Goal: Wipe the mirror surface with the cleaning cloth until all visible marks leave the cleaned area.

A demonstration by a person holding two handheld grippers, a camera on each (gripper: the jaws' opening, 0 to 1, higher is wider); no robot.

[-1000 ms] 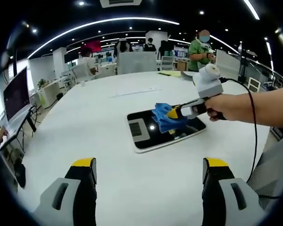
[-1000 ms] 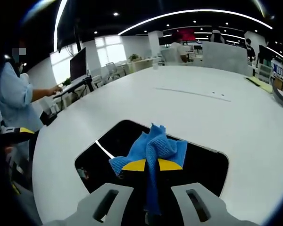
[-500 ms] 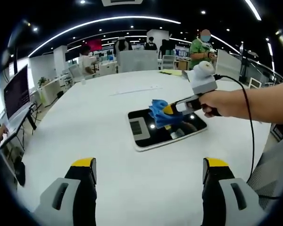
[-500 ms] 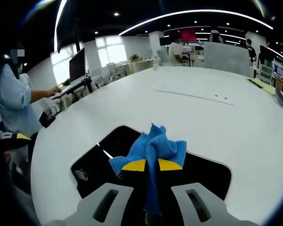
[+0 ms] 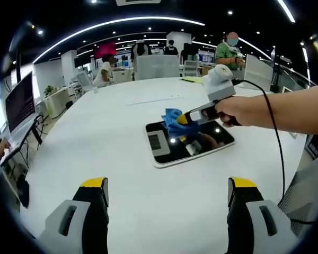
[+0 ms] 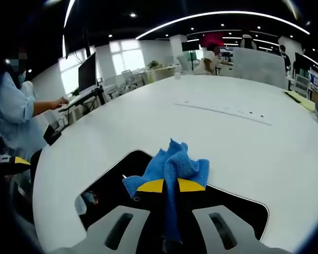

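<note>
A bright blue cleaning cloth rests on a black, glossy mirror with a pale rim, on a white table. Grey gripper jaws have yellow tips.

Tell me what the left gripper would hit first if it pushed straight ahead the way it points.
Probably the mirror lying flat on the white table, ahead of the open left gripper. The table between looks bare, though depth is hard to judge.

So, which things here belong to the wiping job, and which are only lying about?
For the job:
- mirror
- blue cloth
- right gripper, jaws shut on the cloth

Only lying about:
- white table
- yellow papers
- monitor
- left gripper, open, idle
</note>
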